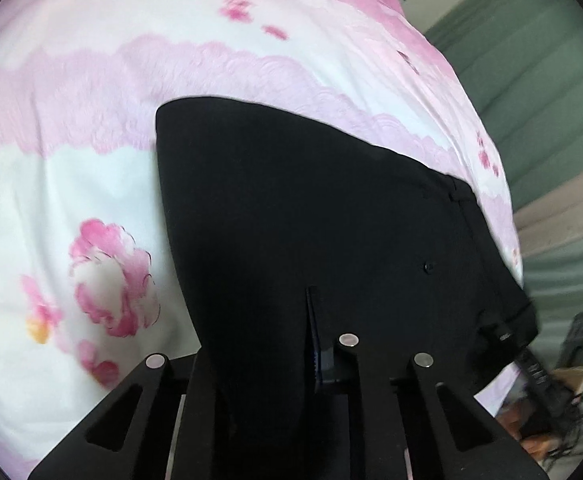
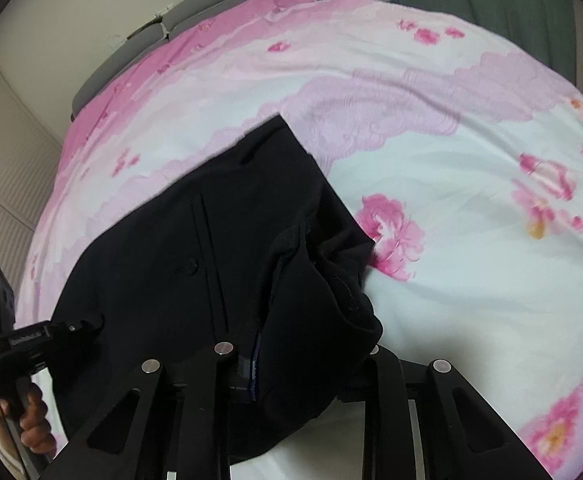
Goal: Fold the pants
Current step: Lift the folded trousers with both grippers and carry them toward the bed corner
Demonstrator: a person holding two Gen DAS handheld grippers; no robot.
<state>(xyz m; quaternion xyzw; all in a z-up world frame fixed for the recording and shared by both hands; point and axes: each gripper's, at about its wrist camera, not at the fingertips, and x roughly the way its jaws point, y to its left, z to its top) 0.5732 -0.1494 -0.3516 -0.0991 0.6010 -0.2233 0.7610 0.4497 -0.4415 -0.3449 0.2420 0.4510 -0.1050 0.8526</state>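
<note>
On floral bedspread (image 2: 471, 280), black pants (image 2: 211, 248), both hand-held grippers (image 1: 311, 344) (image 2: 251, 360) clamped on fabric.

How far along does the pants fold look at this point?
Done: the black pants look doubled, lying on the floral bedspread. In hand: left gripper and right gripper both pinch the near edge. Left: carrying that edge over to the far end and flattening.

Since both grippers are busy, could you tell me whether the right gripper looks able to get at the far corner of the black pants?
Probably not as things stand: the right gripper is shut on the black pants, and their far corner lies well beyond it on the floral bedspread.
</note>
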